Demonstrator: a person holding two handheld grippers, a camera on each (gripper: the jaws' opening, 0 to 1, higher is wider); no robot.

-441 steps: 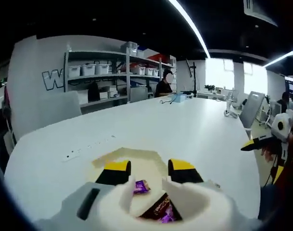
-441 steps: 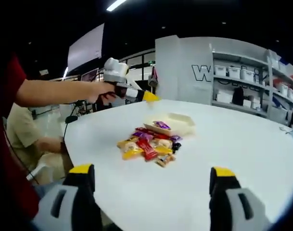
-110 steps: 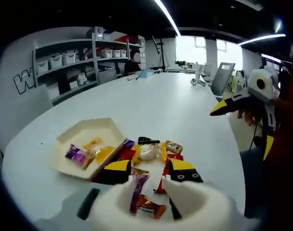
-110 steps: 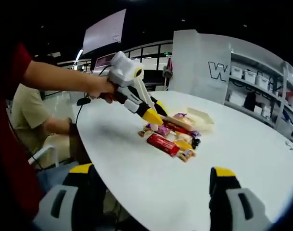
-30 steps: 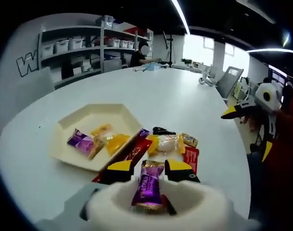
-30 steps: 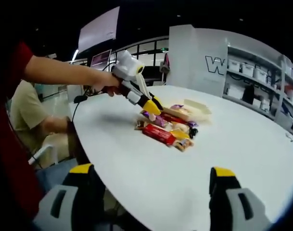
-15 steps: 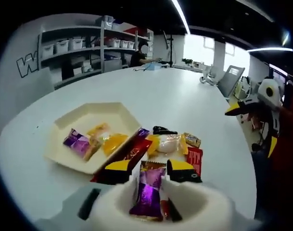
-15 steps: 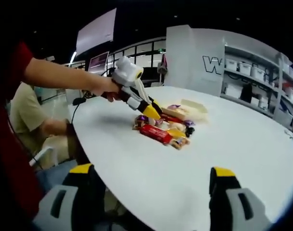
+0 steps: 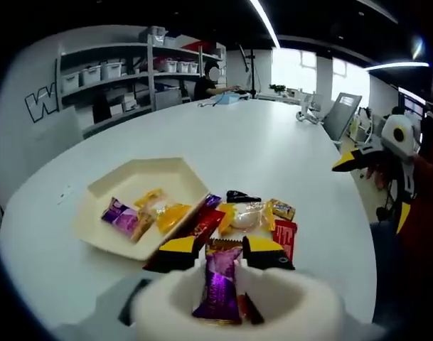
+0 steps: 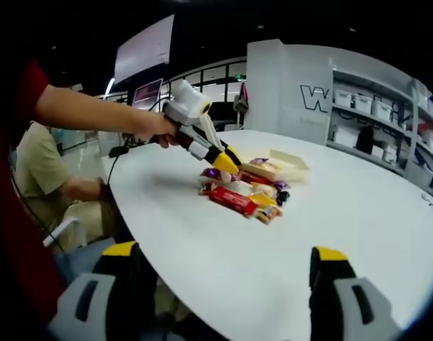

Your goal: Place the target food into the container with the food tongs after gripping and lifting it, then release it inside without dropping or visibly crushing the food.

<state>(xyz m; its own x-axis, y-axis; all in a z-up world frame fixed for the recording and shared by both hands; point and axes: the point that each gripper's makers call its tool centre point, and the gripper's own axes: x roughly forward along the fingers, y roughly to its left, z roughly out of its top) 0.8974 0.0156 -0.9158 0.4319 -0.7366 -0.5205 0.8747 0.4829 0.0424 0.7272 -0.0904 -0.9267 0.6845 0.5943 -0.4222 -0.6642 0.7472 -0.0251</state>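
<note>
Purple-wrapped candy (image 9: 220, 280) clamped between left hand-held gripper (image 9: 220, 250) jaws, beside tray (image 9: 102, 231).

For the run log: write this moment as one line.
left gripper: shut on purple candy, lifted | right gripper: open, idle | tray: holds wrapped sweets | pile: beside tray

left claw (image 9: 218, 254) clamped, arm outstretched; right claw (image 10: 227, 266) spread wide.
</note>
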